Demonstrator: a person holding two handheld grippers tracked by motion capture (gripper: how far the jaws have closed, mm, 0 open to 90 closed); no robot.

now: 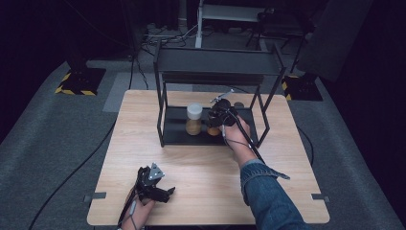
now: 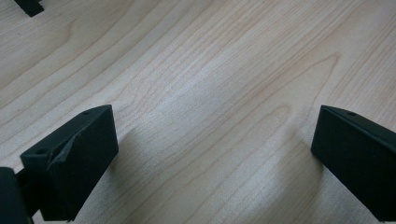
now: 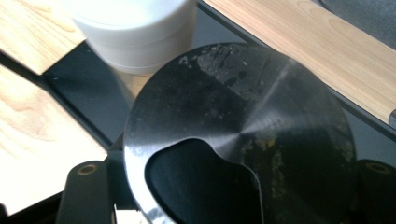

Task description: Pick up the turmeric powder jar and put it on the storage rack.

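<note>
Looking down from the high view, we find the wooden table [image 1: 201, 191] as the broadest thing, with the black two-level rack [image 1: 215, 72] standing toward its twelve o'clock edge. On the rack's lower shelf, at about eleven o'clock from our right hand, stands a white-lidded jar [image 1: 194, 119] of brownish contents, upright. Just beside it, at its three o'clock, we hold a second jar with a dark metal lid [image 3: 243, 135] and amber contents in the right gripper [image 1: 216, 117]; in the right gripper view that round lid sits between the jaws, which stand at their narrowest and clamp it, with the white lid [image 3: 135, 28] close at eleven o'clock of it. Whether the dark-lidded jar rests on the shelf or hangs slightly above it we cannot tell. Our right sleeve of blue denim [image 1: 268, 196] runs in from five o'clock. Near the table's seven o'clock corner our left gripper [image 1: 154, 184] lies low over the bare wood, well apart from the rack; in the left gripper view its jaws are spread wide with only wood grain [image 2: 210, 93] between them, holding nothing.
</note>
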